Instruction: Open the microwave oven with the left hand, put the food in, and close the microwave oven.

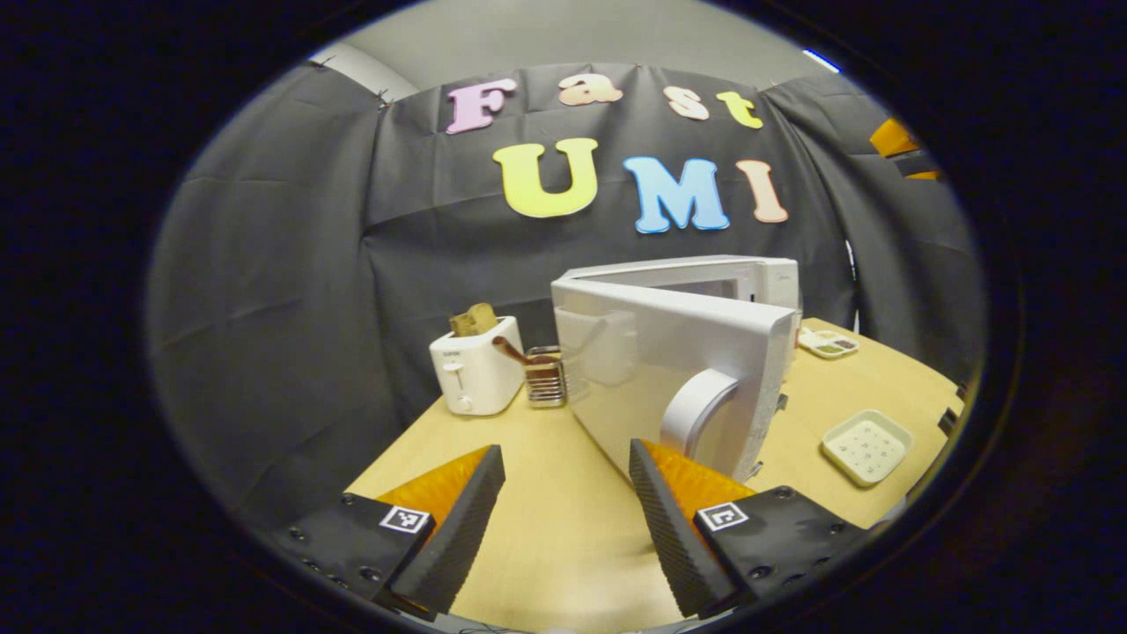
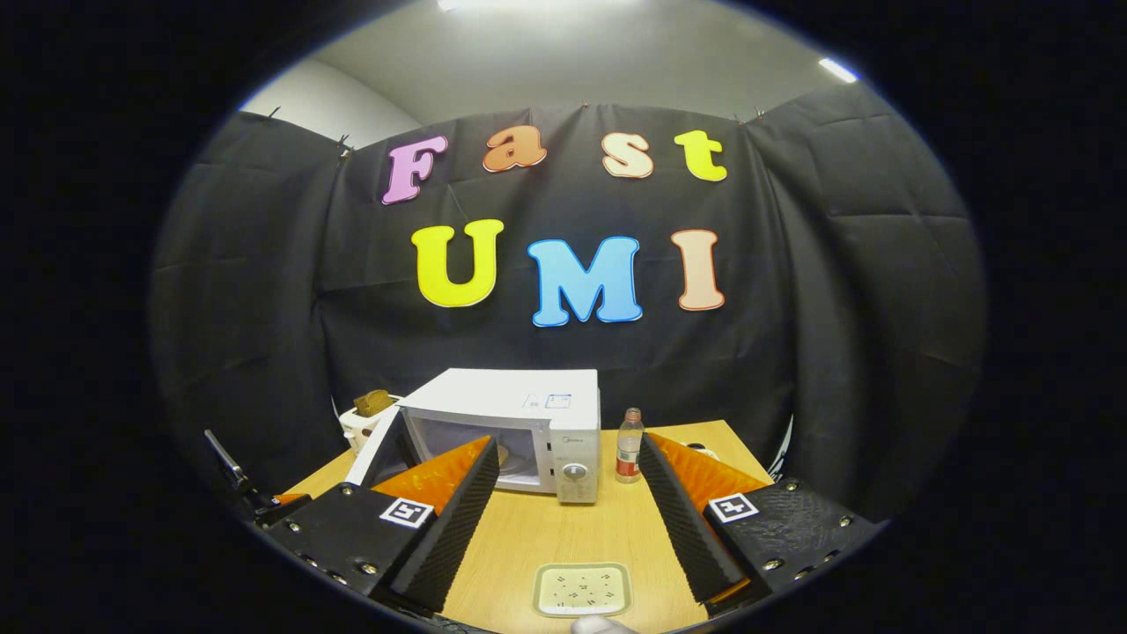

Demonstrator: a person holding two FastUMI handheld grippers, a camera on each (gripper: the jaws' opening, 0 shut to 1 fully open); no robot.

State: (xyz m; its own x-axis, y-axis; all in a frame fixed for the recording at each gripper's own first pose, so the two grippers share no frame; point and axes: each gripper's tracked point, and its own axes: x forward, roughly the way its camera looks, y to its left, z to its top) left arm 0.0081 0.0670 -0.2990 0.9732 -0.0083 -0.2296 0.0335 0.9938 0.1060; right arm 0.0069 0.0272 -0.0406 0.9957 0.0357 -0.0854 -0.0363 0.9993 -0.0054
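In the left gripper view, our left gripper (image 1: 563, 493) hangs with its fingers spread wide and nothing between them, just short of the microwave door (image 1: 678, 370). The door stands swung open toward us, its curved handle (image 1: 696, 414) just beyond our right-hand finger. Past the door sit a toaster (image 1: 475, 374) with bread in its slot and a small wire rack (image 1: 546, 377). A pale square plate (image 1: 866, 446) lies on the table (image 1: 546, 519), off to the right of the door.

In the right gripper view, our right gripper (image 2: 563, 502) is also wide and empty. The microwave (image 2: 506, 431) stands at the far side of the table with its door open and a bottle (image 2: 629, 445) beside it. The plate lies near us, between the fingers and below them.

We judge the opening done; the plate still has to be picked up, put inside, and the door closed.
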